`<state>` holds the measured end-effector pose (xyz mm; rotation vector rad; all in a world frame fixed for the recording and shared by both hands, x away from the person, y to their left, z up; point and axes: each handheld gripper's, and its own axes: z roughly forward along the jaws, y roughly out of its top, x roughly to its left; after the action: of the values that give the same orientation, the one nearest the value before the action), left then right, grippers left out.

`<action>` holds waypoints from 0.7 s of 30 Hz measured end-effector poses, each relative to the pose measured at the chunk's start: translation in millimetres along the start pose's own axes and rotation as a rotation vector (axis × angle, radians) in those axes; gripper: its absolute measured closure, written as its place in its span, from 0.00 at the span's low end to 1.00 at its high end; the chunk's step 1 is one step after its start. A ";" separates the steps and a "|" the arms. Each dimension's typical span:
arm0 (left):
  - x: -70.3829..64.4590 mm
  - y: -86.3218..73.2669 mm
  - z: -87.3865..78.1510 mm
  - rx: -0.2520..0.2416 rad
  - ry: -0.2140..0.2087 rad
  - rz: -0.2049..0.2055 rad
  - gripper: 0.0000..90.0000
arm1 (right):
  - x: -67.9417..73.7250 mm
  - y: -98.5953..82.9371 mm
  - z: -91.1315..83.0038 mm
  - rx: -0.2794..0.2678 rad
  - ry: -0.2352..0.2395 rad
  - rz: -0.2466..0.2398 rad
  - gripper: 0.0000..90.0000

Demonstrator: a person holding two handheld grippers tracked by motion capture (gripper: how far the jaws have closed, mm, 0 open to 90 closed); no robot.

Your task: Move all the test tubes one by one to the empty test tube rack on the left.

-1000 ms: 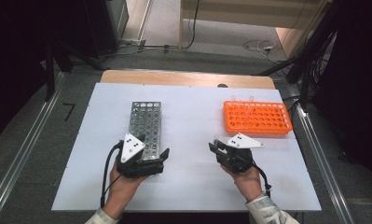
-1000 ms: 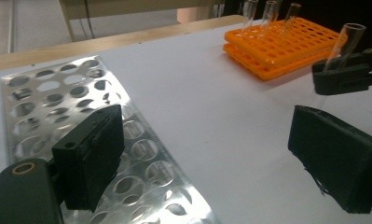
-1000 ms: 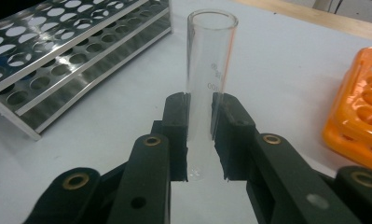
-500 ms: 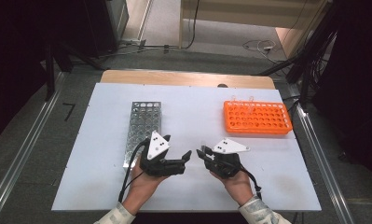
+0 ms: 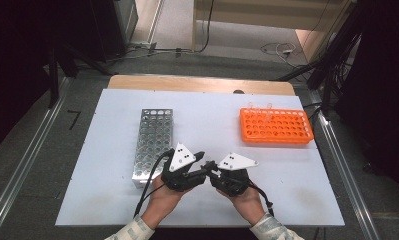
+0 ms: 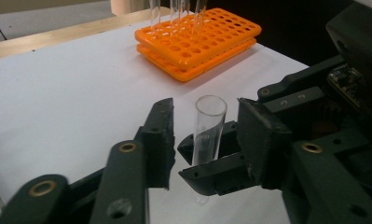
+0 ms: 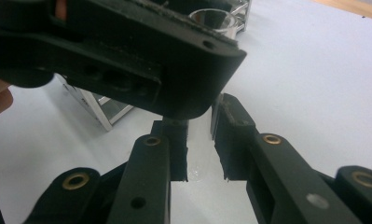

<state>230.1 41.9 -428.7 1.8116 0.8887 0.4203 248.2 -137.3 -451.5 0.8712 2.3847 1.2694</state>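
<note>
A clear test tube [image 6: 210, 125] stands upright above the white table, and my right gripper [image 7: 200, 135] is shut on its lower part. The tube's lower part [image 7: 200, 154] sits between that gripper's jaws. My left gripper [image 6: 206, 112] is open around the same tube, with a gap on each side. In the high view the left gripper [image 5: 202, 164] and right gripper [image 5: 212, 171] meet tip to tip near the table's front middle. The left gripper's jaw crosses the top of the right gripper view and hides most of the tube.
A metal tube rack [image 5: 153, 142] lies left of the grippers, close to the left hand. An orange tube rack [image 5: 276, 126] sits at the back right with a few clear tubes [image 6: 174, 7] standing in its far row. Table edges [image 5: 197, 222] run near the hands.
Both grippers have come together at the table's front middle. The left one moved right, away from the metal rack, and its jaws now stand around the tube that the right one holds.
</note>
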 end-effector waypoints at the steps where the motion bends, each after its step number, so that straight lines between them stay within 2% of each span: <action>1: 0.5 -0.2 0.1 0.009 -0.008 0.006 0.69 | -0.3 0.0 0.1 0.000 0.000 0.000 0.81; 3: 0.0 -0.6 0.4 0.009 -0.012 0.008 0.70 | -0.2 0.1 0.1 0.001 0.002 0.002 0.81; 4: -0.5 -0.8 0.9 0.011 -0.010 0.010 0.74 | 0.1 0.1 0.4 0.002 0.003 0.001 0.81; 9: 0.3 -1.1 1.3 0.020 -0.005 0.014 0.82 | 0.4 0.2 1.0 0.001 0.005 -0.001 0.81; 16: 0.1 -0.9 0.8 0.026 0.002 0.012 0.83 | 0.9 0.0 1.7 0.001 0.008 0.004 0.80; 17: 0.2 -0.9 0.6 0.026 0.003 0.012 0.83 | 0.8 0.2 1.4 -0.001 0.012 0.000 0.75; 18: 0.3 -0.8 0.4 0.025 0.003 0.011 0.83 | 0.8 0.2 1.4 -0.001 0.012 0.000 0.75; 19: 0.5 -0.8 0.1 0.023 0.004 0.010 0.83 | 1.2 0.8 0.8 -0.002 0.020 0.002 0.65; 21: 1.6 0.1 -1.4 0.017 0.007 0.006 0.84 | 1.4 1.1 0.2 -0.006 0.028 -0.010 0.58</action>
<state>230.3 44.0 -428.2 1.8292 0.8946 0.4242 247.7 -135.8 -450.7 0.8443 2.4026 1.2921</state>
